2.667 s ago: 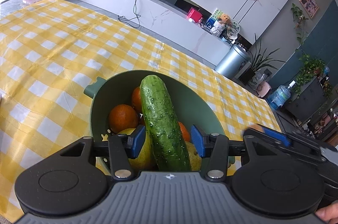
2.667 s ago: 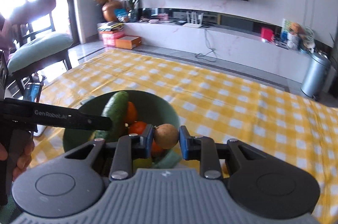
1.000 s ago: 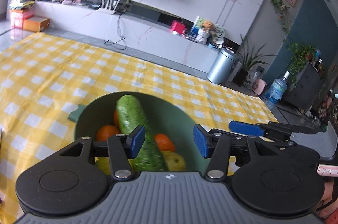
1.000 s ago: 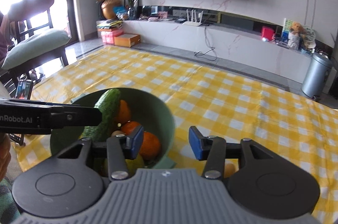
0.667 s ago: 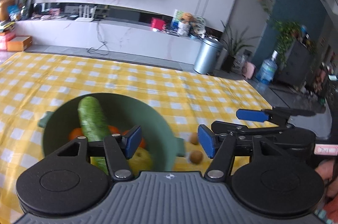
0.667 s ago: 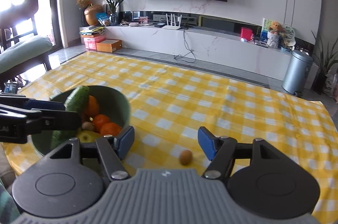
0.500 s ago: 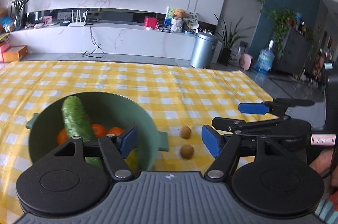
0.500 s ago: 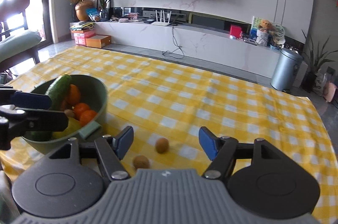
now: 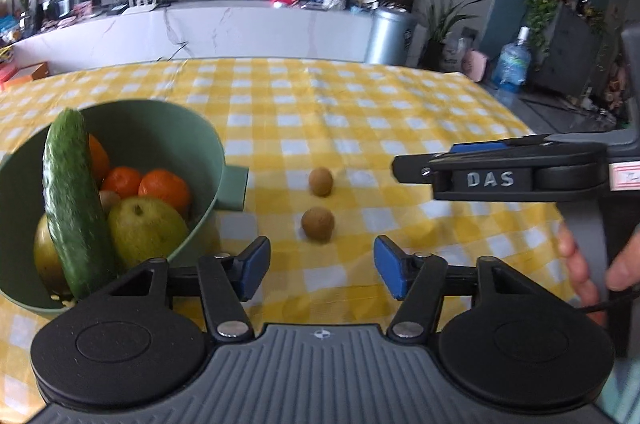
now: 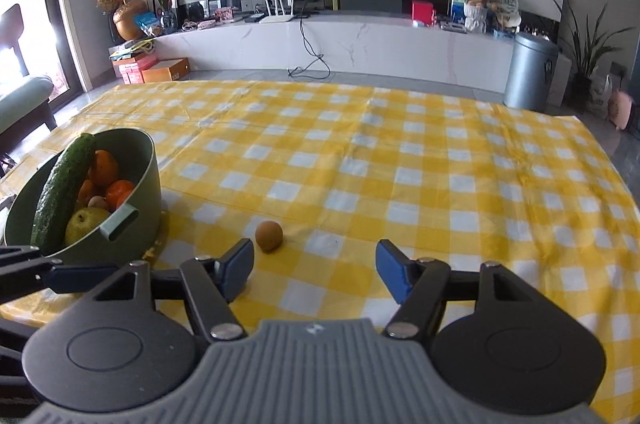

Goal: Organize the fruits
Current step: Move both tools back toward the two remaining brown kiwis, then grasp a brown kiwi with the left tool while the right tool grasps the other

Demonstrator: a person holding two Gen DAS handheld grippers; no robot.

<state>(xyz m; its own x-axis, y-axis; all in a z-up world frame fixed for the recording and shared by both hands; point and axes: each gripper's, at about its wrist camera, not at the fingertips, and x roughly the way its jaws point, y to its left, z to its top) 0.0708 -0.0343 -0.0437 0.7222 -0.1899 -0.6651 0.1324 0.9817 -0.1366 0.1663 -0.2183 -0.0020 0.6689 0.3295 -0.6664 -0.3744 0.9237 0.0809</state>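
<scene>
In the left wrist view we lose the left edge of the green bowl [image 9: 208, 148] at the frame border, and the cucumber [image 9: 72, 200] covers much of the yellow fruit [image 9: 46, 256] behind it. The small brown fruit [image 9: 109, 198] wedged among the oranges [image 9: 164, 186] shows only in part. From the right wrist camera we see just one brown fruit on the cloth [image 10: 269, 235]; the left finger [image 10: 234, 270] may hide the second. The left gripper [image 10: 24, 270] enters only as a sliver there.

Bench under a yellow checked cloth [image 10: 400, 160], green bowl [image 10: 148, 168] at left, two brown fruits [image 9: 318, 224] just beside it
</scene>
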